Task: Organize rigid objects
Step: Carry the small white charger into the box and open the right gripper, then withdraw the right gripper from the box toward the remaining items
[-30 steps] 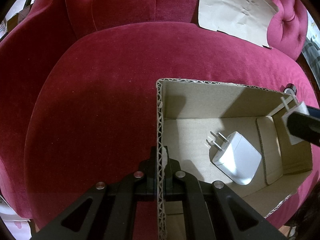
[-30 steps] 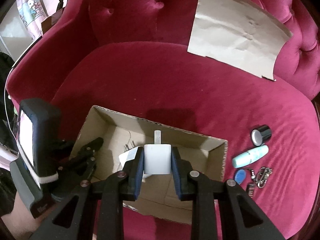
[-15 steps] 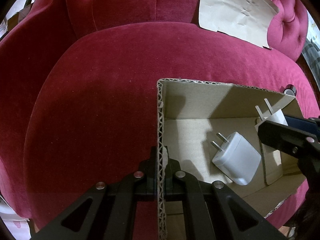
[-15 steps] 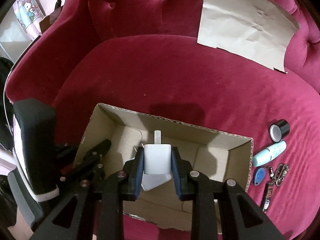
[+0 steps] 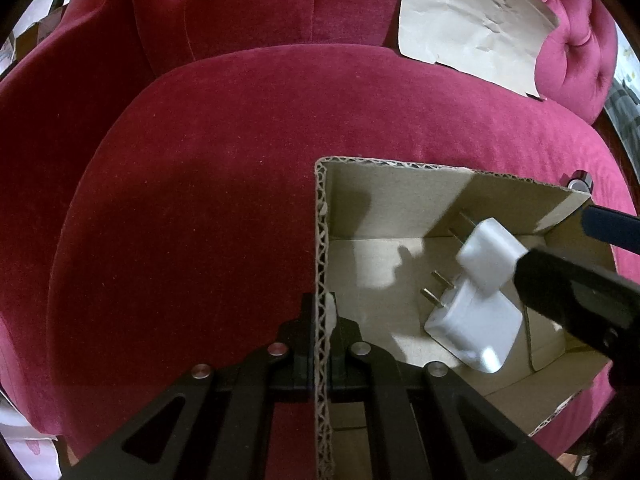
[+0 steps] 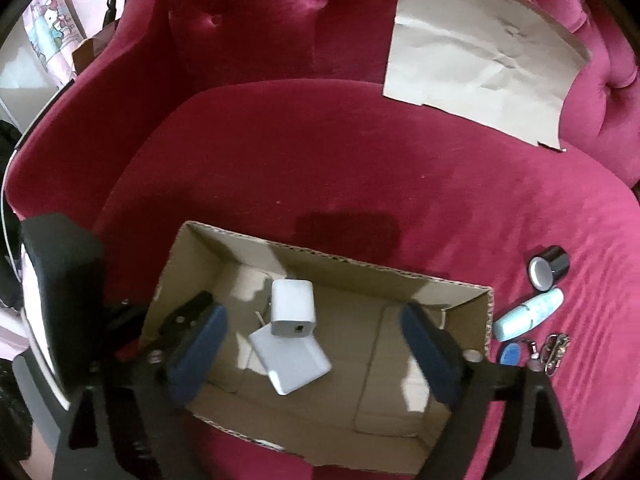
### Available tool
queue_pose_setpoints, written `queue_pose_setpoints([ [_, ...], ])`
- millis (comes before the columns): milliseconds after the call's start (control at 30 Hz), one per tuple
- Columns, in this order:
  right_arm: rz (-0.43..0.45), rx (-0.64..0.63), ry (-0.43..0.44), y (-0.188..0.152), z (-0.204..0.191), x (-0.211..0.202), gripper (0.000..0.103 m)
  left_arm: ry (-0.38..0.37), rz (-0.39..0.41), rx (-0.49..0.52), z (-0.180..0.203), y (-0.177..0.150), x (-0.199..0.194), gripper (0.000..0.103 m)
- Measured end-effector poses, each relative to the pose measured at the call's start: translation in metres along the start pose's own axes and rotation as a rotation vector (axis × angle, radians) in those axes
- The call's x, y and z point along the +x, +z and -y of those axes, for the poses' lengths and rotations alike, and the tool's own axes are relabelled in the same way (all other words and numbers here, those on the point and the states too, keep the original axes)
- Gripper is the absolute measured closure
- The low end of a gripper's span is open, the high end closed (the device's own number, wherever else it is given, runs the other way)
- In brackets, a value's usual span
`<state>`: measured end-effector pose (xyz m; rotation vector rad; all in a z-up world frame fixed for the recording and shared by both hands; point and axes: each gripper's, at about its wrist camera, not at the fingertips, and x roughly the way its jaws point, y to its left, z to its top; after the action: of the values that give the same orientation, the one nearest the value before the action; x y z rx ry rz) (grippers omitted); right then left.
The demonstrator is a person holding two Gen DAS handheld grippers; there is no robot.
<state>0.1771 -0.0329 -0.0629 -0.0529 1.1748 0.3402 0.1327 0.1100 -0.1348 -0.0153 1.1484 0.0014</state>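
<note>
The cardboard box (image 6: 486,320) sits open-topped on the red velvet sofa seat (image 6: 320,160) and serves as the reference for all items. The left gripper (image 5: 325,320) is clamped fully closed on the box's left wall, with the corrugated edge between its fingers. The right gripper (image 6: 314,344) hangs above the box interior, its jaws opening wide; its blue pads (image 6: 200,344) touch nothing. Between and below them, the small white charger (image 6: 292,306) is free of the pads, resting tilted on or just above the larger white charger (image 6: 290,364), which lies flat on the box floor with its prongs toward the left wall. Whether the small charger has fully settled cannot be determined. Outside the box, just beyond its right wall, lie a black tape roll (image 6: 550,268), a pale blue tube (image 6: 528,314), a blue key fob (image 6: 510,354) and metal keys (image 6: 554,350). A creased cardboard sheet (image 6: 480,52) leans on the sofa back, well behind the box.
</note>
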Motion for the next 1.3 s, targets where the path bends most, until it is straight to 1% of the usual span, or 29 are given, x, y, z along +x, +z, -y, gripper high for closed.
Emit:
queue_pose_setpoints([
  [100,0.01,0.016,-0.011,-0.001,0.004,-0.002,0.0,0.003,0.002,0.006,0.001,-0.001,0.0,0.1],
  [300,0.02,-0.007,-0.037,-0.004,0.002,-0.007,0.0,0.003,0.002,0.008,0.0,-0.001,0.001,0.1],
  [500,0.025,-0.011,-0.045,-0.006,0.004,-0.013,0.0,0.005,0.002,0.01,0.0,-0.001,0.001,0.1],
  [733,0.036,0.013,-0.063,-0.004,0.011,-0.021,0.0,0.005,0.002,0.01,0.0,-0.001,0.001,0.1],
  [1133,0.059,0.06,-0.087,-0.011,0.042,-0.045,0.0,0.005,0.003,0.01,0.0,-0.001,0.001,0.1],
  [1300,0.071,0.068,-0.118,-0.014,0.056,-0.054,0.0,0.004,0.003,0.008,-0.001,-0.001,0.001,0.1],
])
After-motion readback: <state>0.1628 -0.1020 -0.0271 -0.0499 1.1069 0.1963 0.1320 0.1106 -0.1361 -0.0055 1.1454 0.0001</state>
